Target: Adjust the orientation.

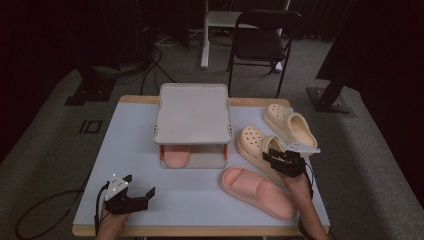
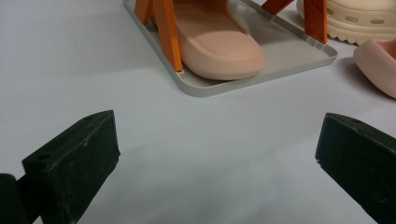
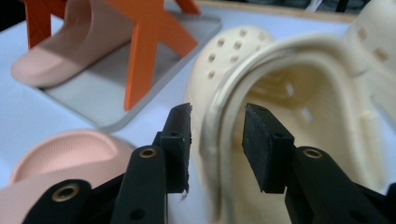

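Observation:
Two cream clogs lie at the table's right: the nearer clog [image 1: 252, 142] [image 3: 280, 79] and a farther clog [image 1: 290, 124]. My right gripper [image 1: 274, 155] [image 3: 217, 123] straddles the nearer clog's heel rim. Its pads stand a little off the rim on both sides, so it is open. A pink slide [image 1: 257, 192] [image 3: 70, 154] lies on the table in front of it. A second pink slide [image 1: 176, 155] [image 2: 219, 46] sits on the bottom tray of the grey rack [image 1: 192, 112]. My left gripper [image 1: 140, 184] [image 2: 217, 140] rests open near the front left edge, with nothing between its jaws.
The rack has orange legs [image 3: 144, 51] and a grey bottom tray [image 2: 289, 56]. The pale blue table [image 1: 130, 135] has bare room at the left and front middle. A black folding chair [image 1: 260, 40] stands behind the table, and cables lie on the floor.

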Motion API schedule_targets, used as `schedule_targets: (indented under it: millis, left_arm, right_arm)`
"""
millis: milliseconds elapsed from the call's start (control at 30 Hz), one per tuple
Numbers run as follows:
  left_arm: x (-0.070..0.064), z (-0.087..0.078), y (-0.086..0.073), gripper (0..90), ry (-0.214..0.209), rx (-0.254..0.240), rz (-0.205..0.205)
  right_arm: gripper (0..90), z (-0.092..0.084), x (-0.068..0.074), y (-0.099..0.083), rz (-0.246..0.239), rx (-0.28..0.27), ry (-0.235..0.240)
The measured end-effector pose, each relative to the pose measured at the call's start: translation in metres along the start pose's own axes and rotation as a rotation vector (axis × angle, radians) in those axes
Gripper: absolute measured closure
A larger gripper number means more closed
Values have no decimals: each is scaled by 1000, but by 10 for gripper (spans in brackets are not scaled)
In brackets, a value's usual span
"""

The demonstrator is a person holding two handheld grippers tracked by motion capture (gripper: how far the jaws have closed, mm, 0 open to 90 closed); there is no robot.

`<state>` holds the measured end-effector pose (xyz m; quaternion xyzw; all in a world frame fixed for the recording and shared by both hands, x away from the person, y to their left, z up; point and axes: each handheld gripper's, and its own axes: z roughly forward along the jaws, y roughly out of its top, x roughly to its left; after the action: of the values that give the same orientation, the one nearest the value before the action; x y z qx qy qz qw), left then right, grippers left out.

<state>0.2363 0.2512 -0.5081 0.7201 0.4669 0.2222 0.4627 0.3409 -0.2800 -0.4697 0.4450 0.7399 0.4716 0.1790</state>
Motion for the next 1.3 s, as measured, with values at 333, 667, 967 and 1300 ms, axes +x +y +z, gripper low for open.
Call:
schedule_targets:
  millis: [333, 667, 967, 1300]
  left_arm:
    - [1, -1, -1, 0, -4, -9, -6]
    - [3, -1, -1, 0, -1, -9, -4]
    - [3, 0, -3, 0, -1, 2, 2]
    - [3, 3, -4, 0, -4, 9, -8]
  right_arm:
    - [590, -10, -33, 11, 54, -32, -88]
    - [588, 4, -50, 7, 69, 46, -116]
    - [641, 18, -51, 9, 43, 121, -120]
    - [771, 22, -55, 8, 52, 174, -127]
